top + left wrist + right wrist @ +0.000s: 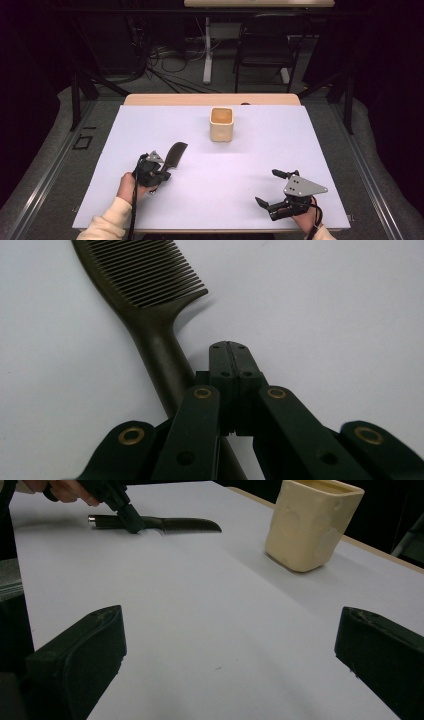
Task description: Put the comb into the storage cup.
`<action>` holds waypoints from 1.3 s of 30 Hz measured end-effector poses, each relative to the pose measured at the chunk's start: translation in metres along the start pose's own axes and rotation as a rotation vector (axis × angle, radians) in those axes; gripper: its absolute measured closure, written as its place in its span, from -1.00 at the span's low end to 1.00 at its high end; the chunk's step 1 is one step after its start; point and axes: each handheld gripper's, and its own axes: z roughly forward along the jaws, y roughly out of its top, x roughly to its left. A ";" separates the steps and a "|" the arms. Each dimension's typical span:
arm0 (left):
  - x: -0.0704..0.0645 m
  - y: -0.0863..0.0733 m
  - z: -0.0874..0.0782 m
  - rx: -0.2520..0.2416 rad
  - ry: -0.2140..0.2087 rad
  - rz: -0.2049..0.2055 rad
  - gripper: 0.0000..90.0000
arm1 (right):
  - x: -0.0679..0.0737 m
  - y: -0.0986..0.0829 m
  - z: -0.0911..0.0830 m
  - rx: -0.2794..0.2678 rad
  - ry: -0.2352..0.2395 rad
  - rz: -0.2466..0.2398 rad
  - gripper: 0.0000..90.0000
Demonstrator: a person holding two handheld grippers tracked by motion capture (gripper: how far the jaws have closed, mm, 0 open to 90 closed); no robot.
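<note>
The left gripper [231, 347], jaws pressed together, rests beside the handle of the dark plastic comb [150, 295] at seven o'clock on the white table [240, 165]; the right gripper [272, 189] gapes wide, holding nothing, at five o'clock.

Combs: I count one, a dark comb [175, 152] lying flat on the desk [250, 165].
Cups: I count one, a cream square cup [221, 124] standing upright toward the far side.
Grippers: I count two, the left gripper [162, 176] by the comb's handle and the right gripper [270, 189] near the desk's front edge.
Hands: I count two, one behind each gripper.
Desks: I see one under all of it.
Chairs: I count one beyond the desk's far edge, a dark chair [265, 47].
</note>
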 end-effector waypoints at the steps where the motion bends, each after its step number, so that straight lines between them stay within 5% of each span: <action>1: 0.000 0.000 0.000 0.001 0.003 0.002 1.00 | 0.000 0.000 0.000 0.000 0.000 0.000 -1.00; 39: 0.012 -0.002 -0.005 0.016 0.082 0.030 1.00 | -0.001 0.000 0.000 0.005 0.003 0.000 -1.00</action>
